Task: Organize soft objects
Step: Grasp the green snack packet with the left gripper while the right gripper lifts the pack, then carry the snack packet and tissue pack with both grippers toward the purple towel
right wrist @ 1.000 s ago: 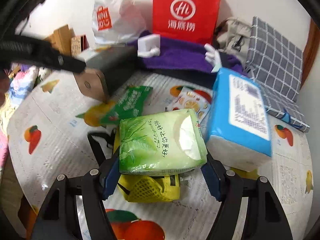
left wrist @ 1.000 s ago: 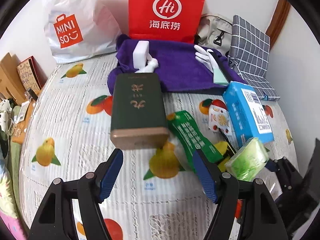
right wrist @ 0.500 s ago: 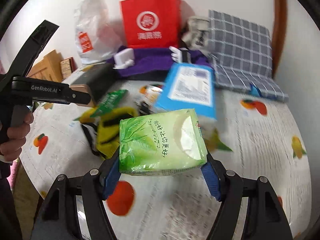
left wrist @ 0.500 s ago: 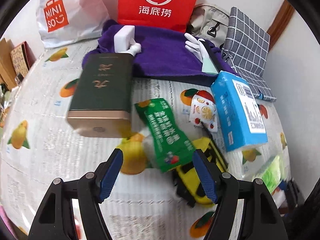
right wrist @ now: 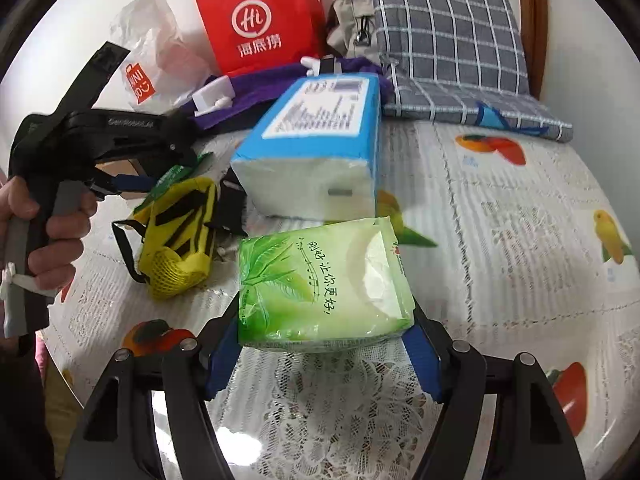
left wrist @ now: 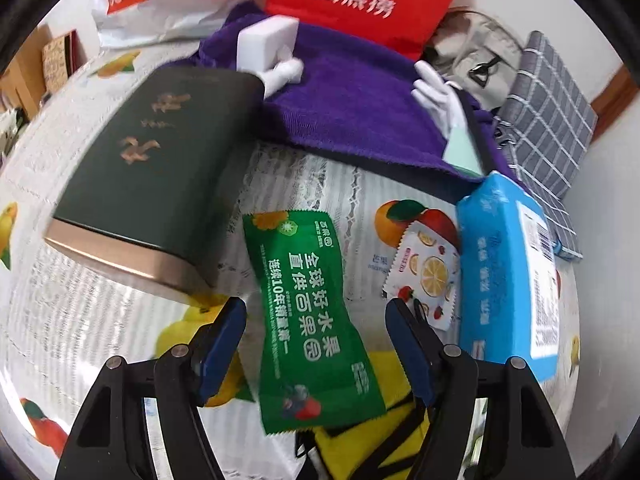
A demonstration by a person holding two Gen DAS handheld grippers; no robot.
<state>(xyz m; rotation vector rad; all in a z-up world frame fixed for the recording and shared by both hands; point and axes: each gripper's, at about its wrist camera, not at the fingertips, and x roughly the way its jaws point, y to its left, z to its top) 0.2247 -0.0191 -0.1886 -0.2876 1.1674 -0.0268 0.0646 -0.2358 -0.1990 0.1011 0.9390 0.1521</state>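
Two tissue packs: green (right wrist: 320,284), blue (right wrist: 316,148). Two shopping bags: red (right wrist: 260,20), white (right wrist: 148,60). Two snack packets: green (left wrist: 316,320), small white (left wrist: 424,276). One dark tin (left wrist: 152,200).

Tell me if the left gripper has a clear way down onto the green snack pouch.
Probably yes. The left gripper is open with the green pouch lying between its fingers and nothing on top of it. The dark tin sits close on one side, apart from the pouch.

The red paper bag (right wrist: 260,28) bears "Hi" and 海底捞; the white plastic bag (left wrist: 160,4) reads "MINISO"; the green sachet (left wrist: 316,320) says 全球好水果.
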